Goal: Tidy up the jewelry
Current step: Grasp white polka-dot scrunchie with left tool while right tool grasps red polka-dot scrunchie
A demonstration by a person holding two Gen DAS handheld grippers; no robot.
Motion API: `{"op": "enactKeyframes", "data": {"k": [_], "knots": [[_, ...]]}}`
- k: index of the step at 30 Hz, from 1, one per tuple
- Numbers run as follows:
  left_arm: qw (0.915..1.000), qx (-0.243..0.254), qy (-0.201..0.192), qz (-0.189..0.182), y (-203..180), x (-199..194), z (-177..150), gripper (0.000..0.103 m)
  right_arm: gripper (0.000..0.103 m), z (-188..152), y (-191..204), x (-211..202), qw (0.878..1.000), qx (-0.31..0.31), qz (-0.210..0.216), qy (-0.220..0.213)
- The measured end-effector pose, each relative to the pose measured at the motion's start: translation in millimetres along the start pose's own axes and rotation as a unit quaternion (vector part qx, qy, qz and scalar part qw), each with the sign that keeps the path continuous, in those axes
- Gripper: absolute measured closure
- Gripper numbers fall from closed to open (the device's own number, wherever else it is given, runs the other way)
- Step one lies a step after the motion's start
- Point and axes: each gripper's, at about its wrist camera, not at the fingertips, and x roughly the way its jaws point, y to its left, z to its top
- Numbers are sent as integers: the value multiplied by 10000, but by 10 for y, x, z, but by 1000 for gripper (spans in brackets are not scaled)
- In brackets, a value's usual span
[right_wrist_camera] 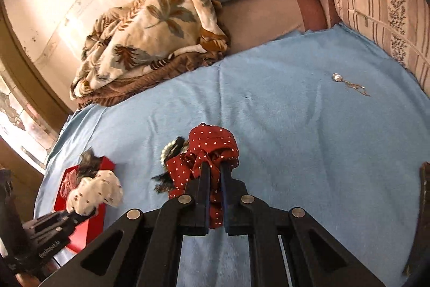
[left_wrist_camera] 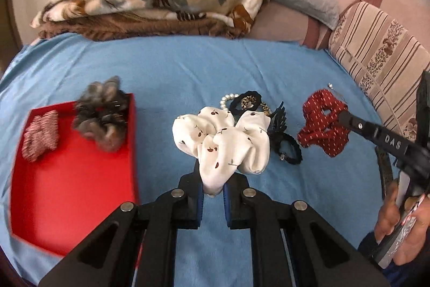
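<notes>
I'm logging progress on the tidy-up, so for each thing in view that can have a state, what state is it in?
Left tongs: shut on the white cherry-print fabric scrunchie, lifted.
Right tongs: shut on the red white-dotted fabric scrunchie.
Open red cardboard box: holds two things.
Grey furry scrunchie: in the box, at its far corner.
Red-and-white striped scrunchie: in the box.
Black hair ties and pearl bracelet pile: loose on the blue sheet.
Silver pendant chain: loose on the sheet.

The left gripper (left_wrist_camera: 213, 191) pinches a white scrunchie (left_wrist_camera: 223, 141) above a blue sheet (left_wrist_camera: 188, 66). To its left, a red tray (left_wrist_camera: 75, 192) holds a grey scrunchie (left_wrist_camera: 103, 117). The right gripper (left_wrist_camera: 341, 117) grips a red dotted scrunchie (left_wrist_camera: 319, 123).
</notes>
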Motion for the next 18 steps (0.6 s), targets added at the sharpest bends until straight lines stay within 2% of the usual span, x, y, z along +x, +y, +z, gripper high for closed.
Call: {"op": "enactKeyframes", "data": {"k": [5,10,18], "knots": [[9996,-70,-155,218,51,-343,-196,92,95,-245,220,-280,9995,-298,-68,-95],[9980,-32,-308,551,99,-570,-379,92,95,-490,393,-472,9995,-290,37,-72],[9964,-173,-454,688,264,-812,-531,91,95,-725,694,-630,9987,-480,163,-22]]}}
